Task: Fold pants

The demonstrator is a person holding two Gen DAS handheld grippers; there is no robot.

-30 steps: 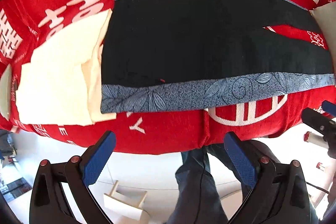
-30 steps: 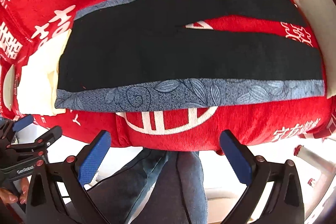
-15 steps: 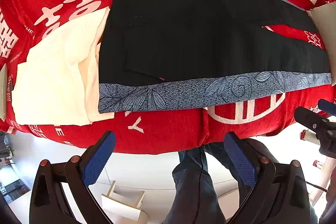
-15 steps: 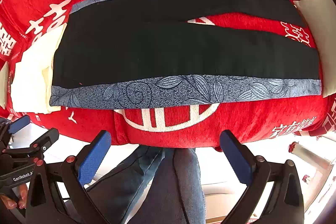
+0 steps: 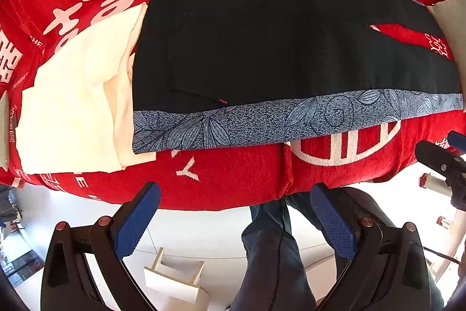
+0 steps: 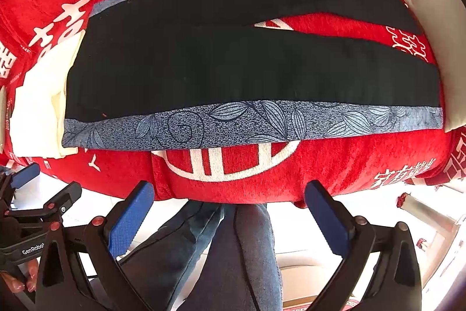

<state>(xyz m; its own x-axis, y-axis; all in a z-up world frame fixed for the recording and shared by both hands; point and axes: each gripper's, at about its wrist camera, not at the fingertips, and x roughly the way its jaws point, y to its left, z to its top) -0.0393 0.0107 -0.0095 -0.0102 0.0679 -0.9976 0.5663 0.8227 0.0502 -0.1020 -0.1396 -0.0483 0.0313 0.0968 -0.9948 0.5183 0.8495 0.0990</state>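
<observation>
Left wrist view shows the pants [image 5: 291, 48] spread flat on the red cloth [image 5: 233, 174], waistband beside a cream garment [image 5: 72, 112], legs running off to the right with a narrow gap between them. Compared with a second ago both cameras have drifted a little closer, so the blue patterned side stripe [image 6: 247, 121] looms larger, though the fisheye makes that hard to gauge. Left gripper [image 5: 233, 220] and right gripper [image 6: 227, 219] both hang wide apart, holding nothing, short of the table edge. No fold looks begun; I'd guess they're lining up on the near edge.
</observation>
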